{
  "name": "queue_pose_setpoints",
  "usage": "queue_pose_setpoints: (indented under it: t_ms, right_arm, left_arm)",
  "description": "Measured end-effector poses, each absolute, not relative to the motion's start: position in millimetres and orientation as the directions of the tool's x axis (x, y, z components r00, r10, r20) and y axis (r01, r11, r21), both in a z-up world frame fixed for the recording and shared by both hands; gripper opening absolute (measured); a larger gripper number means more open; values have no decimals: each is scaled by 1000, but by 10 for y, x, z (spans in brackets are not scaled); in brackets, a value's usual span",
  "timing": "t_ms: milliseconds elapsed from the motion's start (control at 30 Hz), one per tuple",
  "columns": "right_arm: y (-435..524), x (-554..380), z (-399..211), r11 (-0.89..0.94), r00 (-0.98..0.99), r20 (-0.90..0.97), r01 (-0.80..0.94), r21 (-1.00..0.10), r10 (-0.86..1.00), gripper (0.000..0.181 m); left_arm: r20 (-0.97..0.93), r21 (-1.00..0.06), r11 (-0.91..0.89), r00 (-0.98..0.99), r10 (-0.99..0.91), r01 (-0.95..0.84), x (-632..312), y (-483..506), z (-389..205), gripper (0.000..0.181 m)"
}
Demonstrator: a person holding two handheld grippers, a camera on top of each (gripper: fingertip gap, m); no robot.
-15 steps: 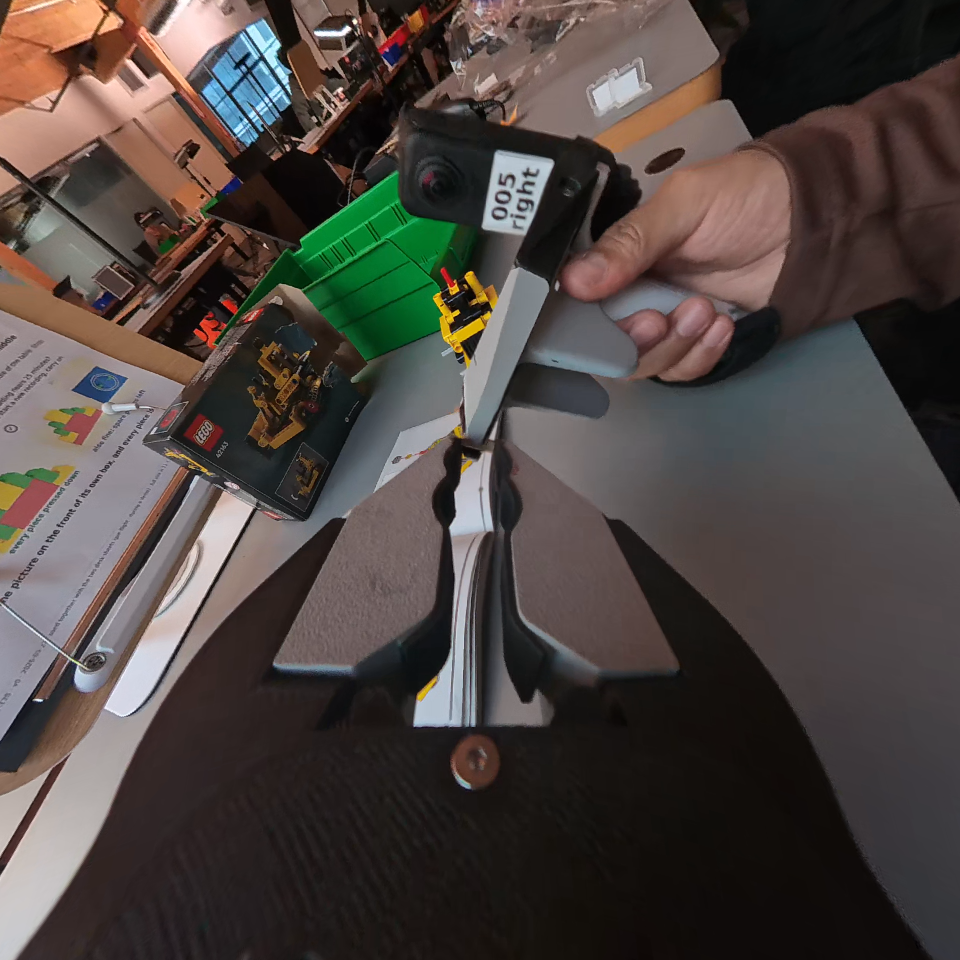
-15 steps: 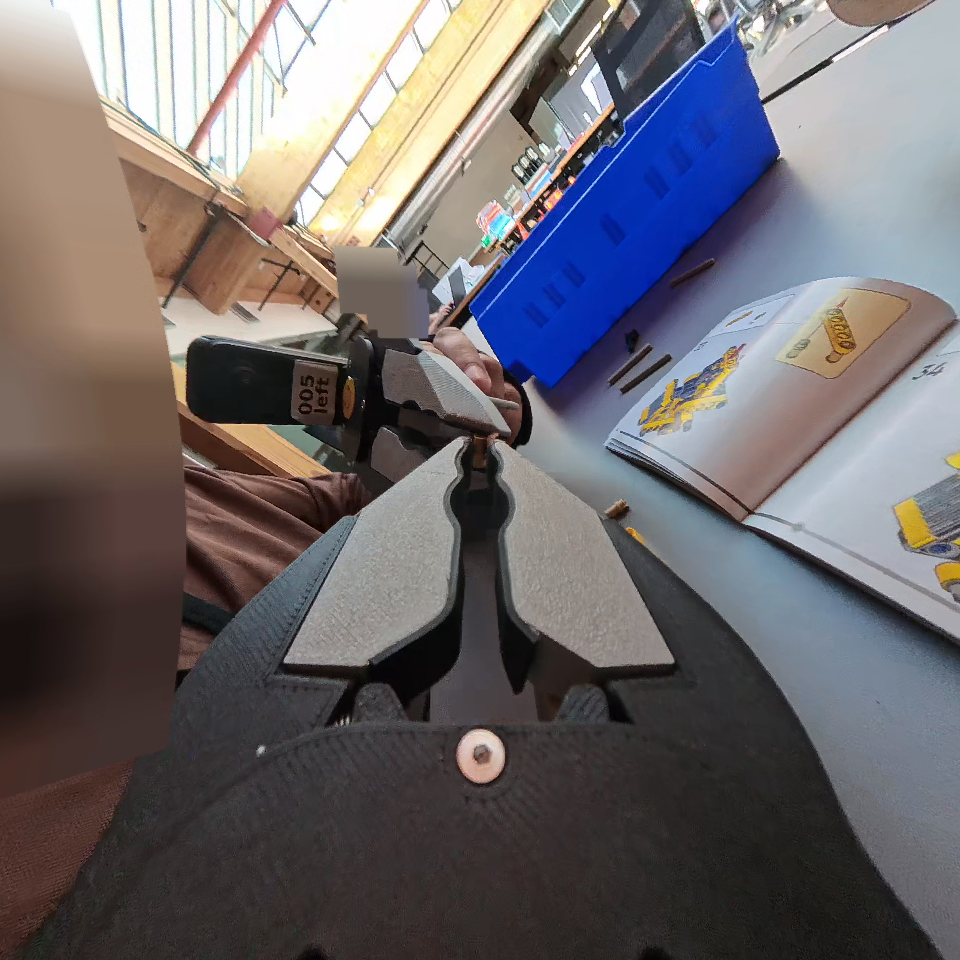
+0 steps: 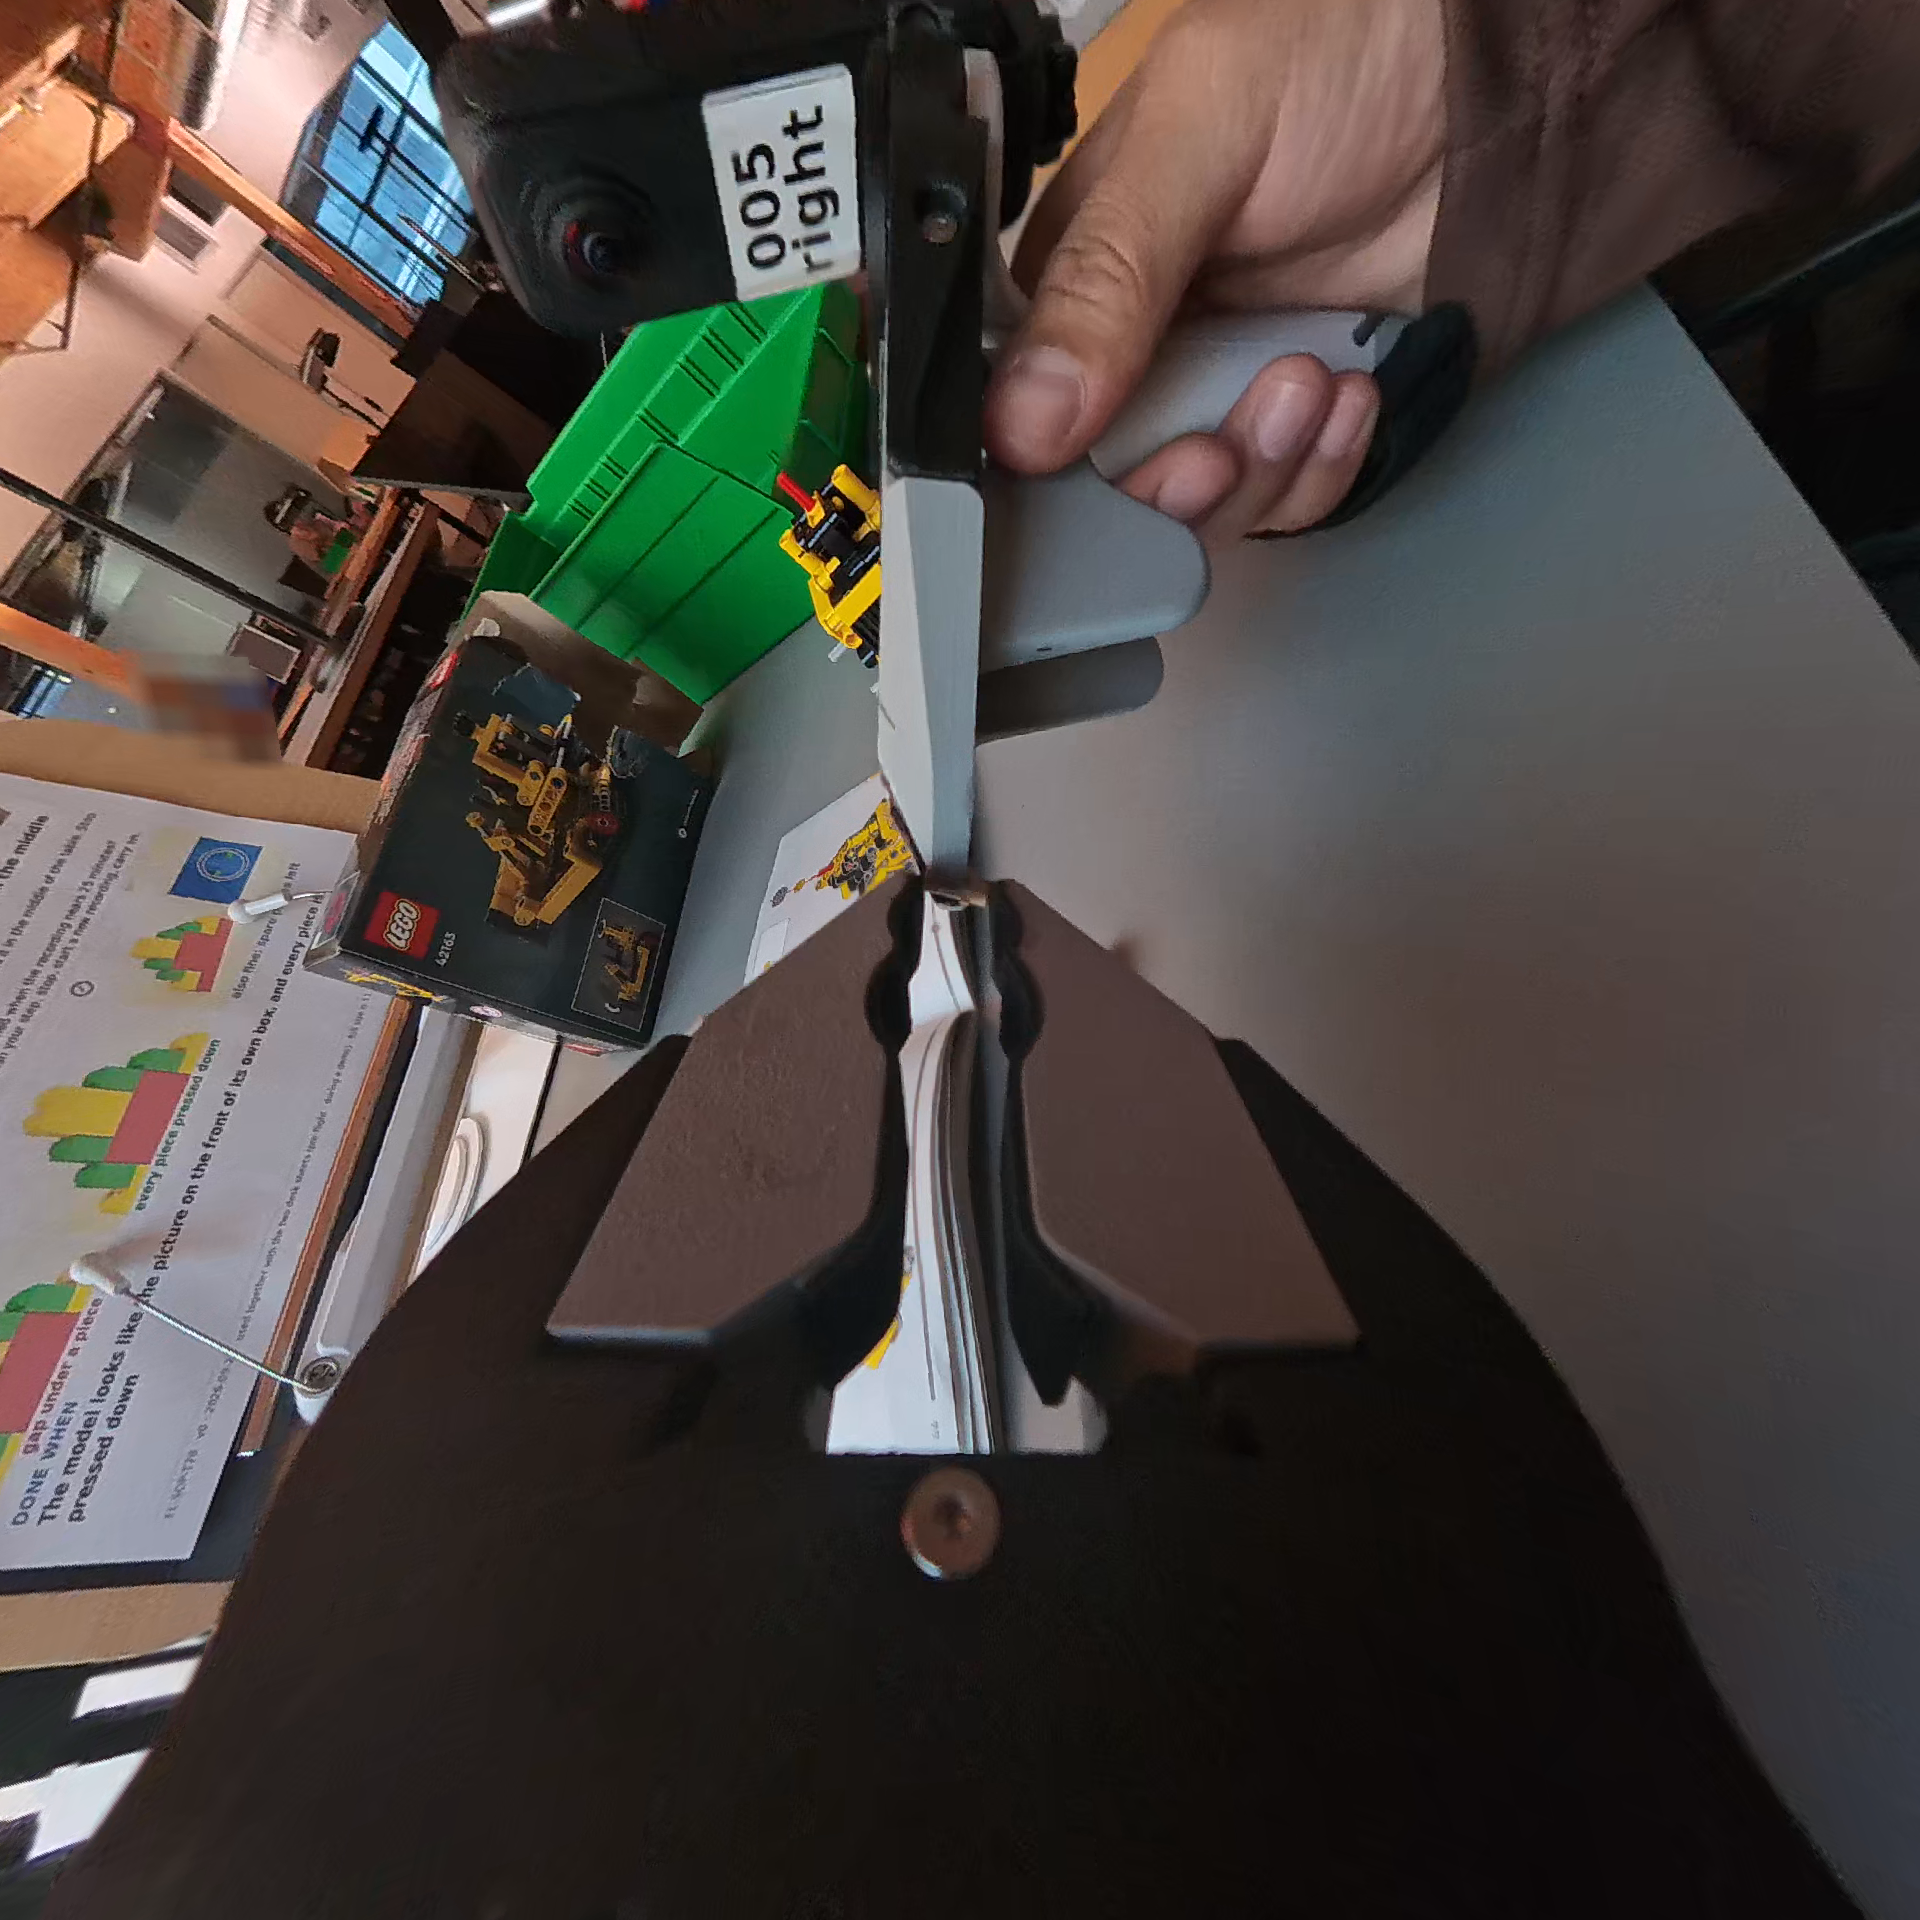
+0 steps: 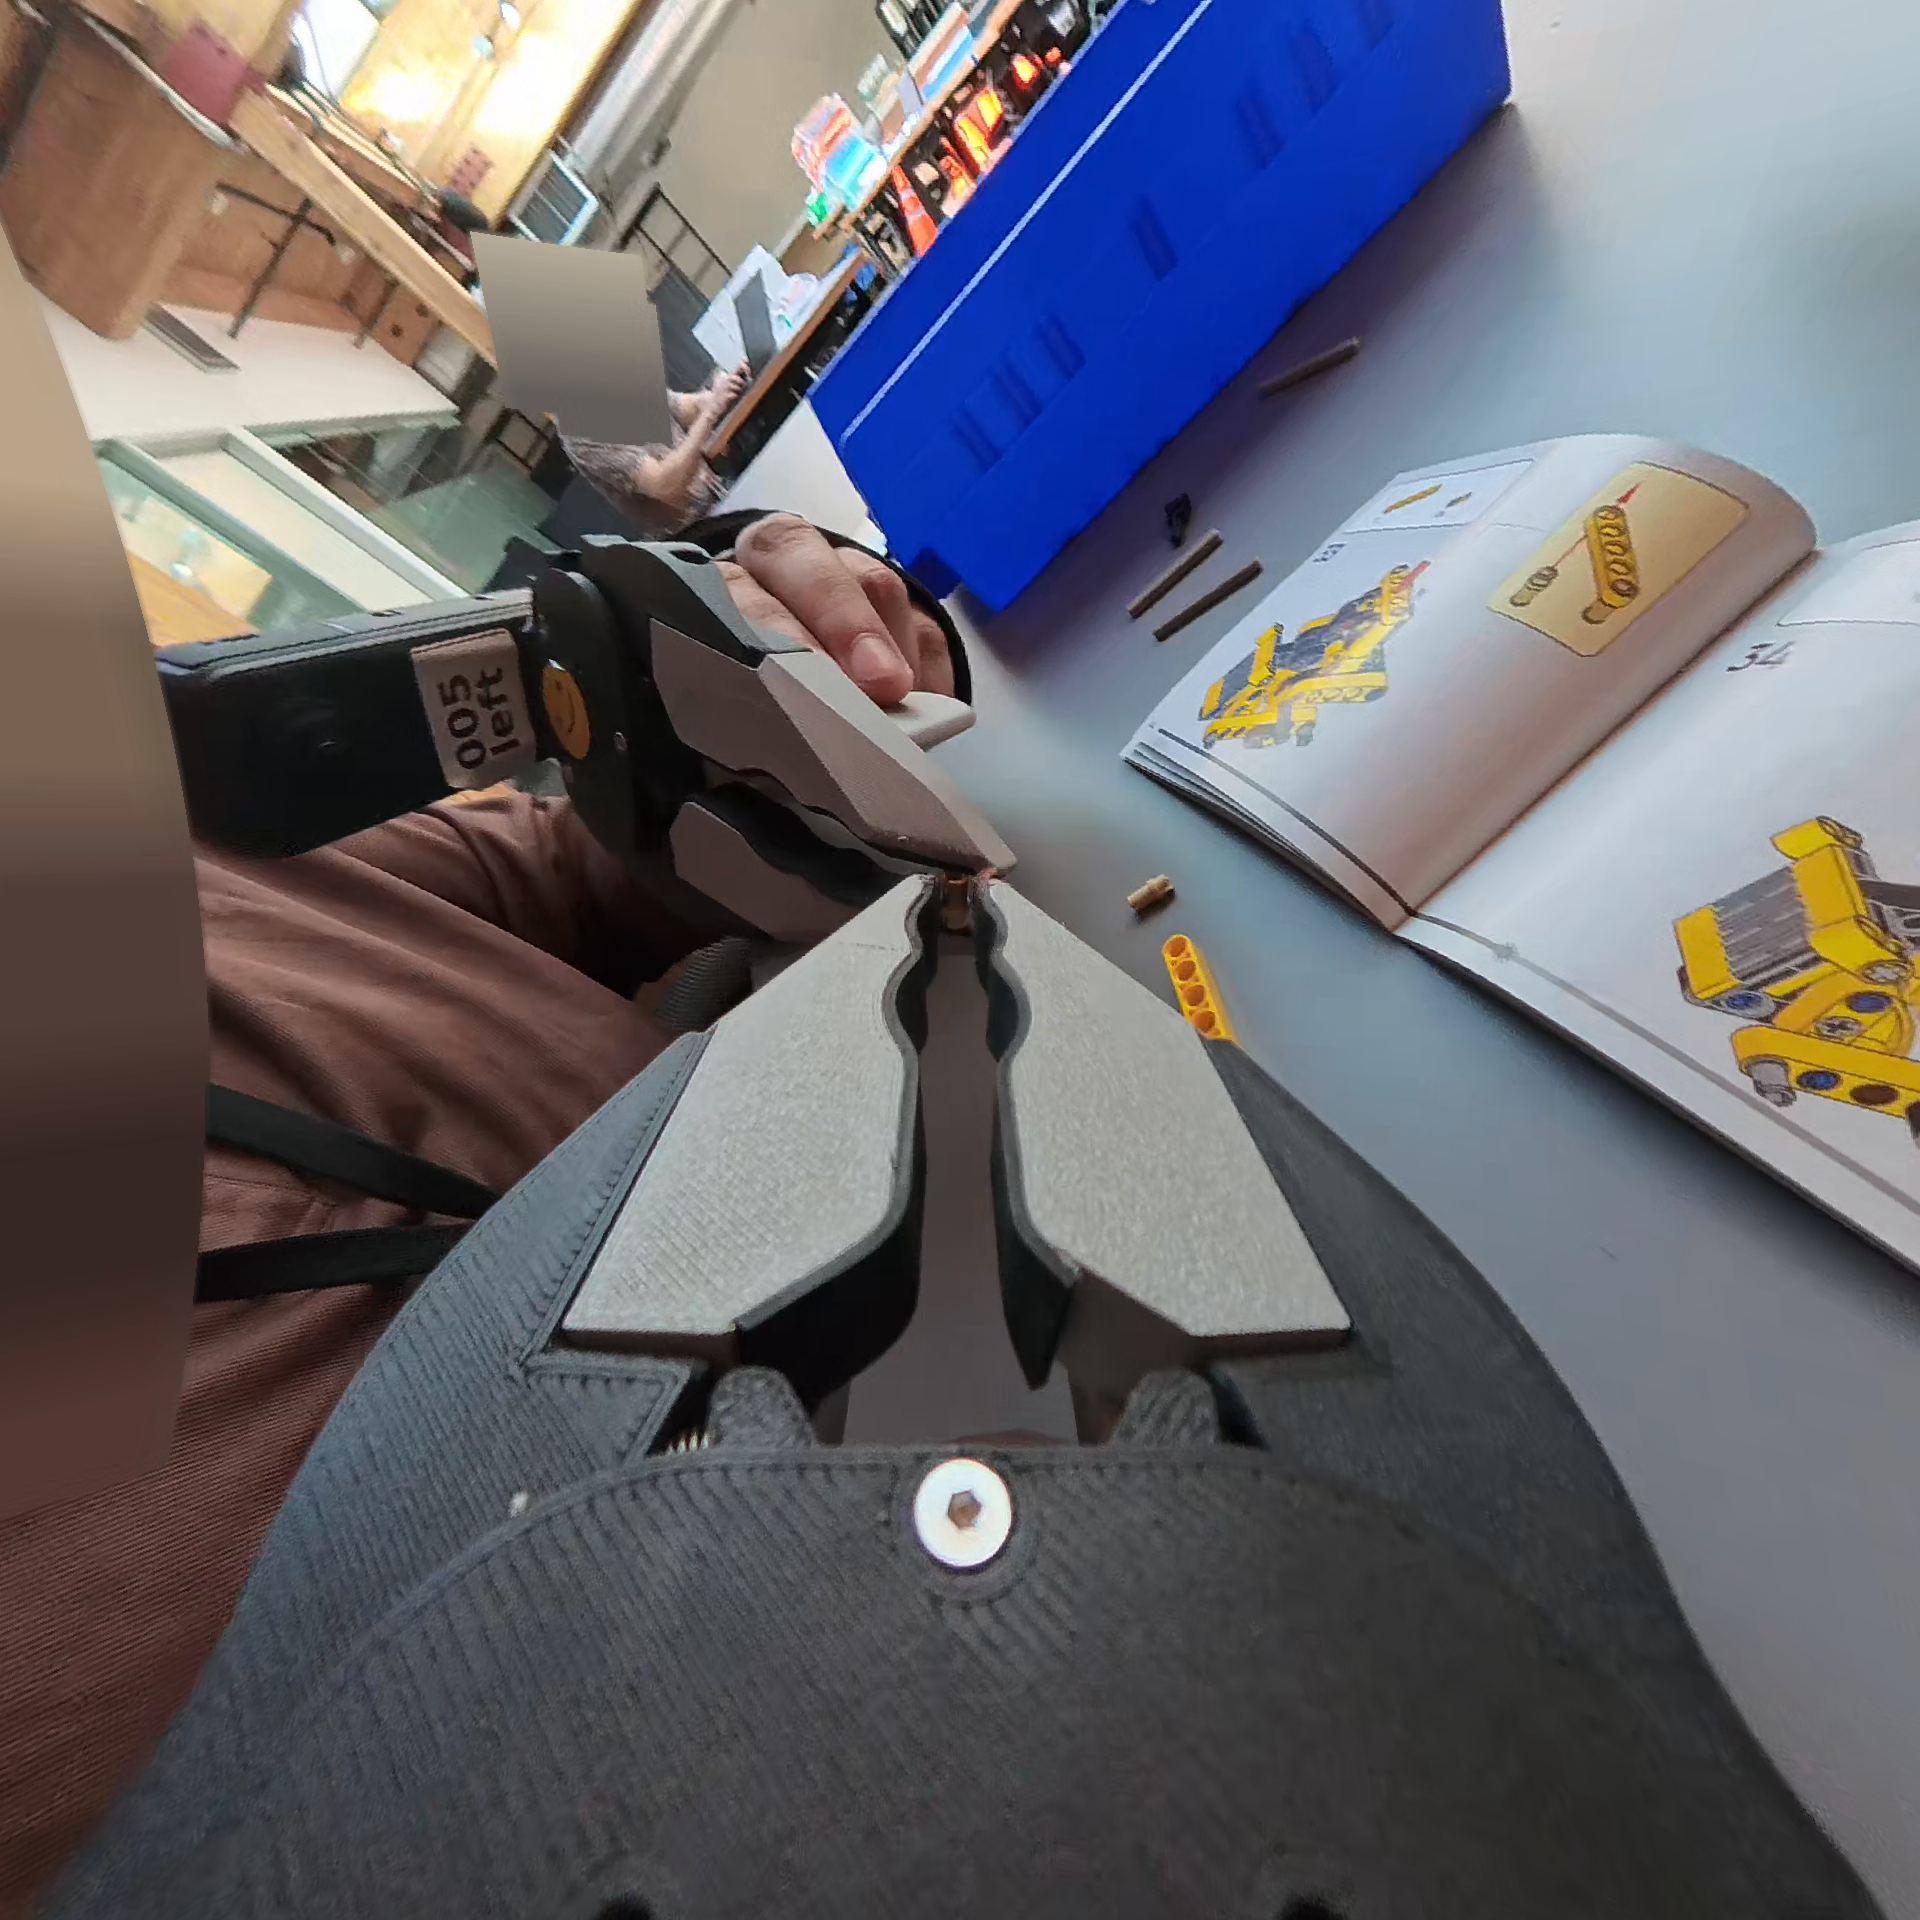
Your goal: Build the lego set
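Tan and tiny, a peg [image 4: 954,902] sits pinched at the tips of my right claw [image 4: 954,896], and my left claw [image 3: 951,896] meets it tip to tip, nipping what looks like the same peg; both sets of jaws are drawn nearly together. Just right of my right claw's tips lie a yellow beam [image 4: 1195,982] and a second tan peg [image 4: 1150,894] on the grey table [image 4: 1558,1403]. Farther right is the open booklet [image 4: 1455,748], then three dark axles [image 4: 1210,601] and a blue bin [image 4: 1143,281]. Beyond my left claw, to its left, I see the set box [image 3: 530,831], the part-built yellow model [image 3: 836,551] and green bins [image 3: 686,488].
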State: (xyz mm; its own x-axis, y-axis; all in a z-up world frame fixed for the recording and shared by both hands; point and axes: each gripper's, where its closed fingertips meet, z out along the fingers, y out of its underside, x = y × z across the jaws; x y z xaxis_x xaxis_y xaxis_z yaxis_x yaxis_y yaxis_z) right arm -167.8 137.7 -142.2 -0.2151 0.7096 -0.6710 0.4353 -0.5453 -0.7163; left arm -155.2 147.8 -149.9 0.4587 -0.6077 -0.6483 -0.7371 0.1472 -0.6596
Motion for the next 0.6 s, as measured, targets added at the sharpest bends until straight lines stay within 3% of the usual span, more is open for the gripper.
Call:
queue_pose_setpoints:
  t_ms: [233, 533, 600]
  right_arm:
    - [1392, -1697, -1552, -515, -150, -635, 461, -723, 758, 0]
    - [1560, -1676, -1244, -612, -204, -658, 248, -751, 725, 0]
    - [1573, -1680, -1174, -625, -223, -655, 195, -756, 722, 1]
  left_arm:
    - [-715, -554, 138, 385, -584, -821, -1586, 1493, -1634, 10]
    - [-485, -760, -74, 641, -595, -645, -1678, 1603, -1581, 23]
    - [-437, -811, -73, 684, -585, -581, -1634, 1602, -1494, 14]
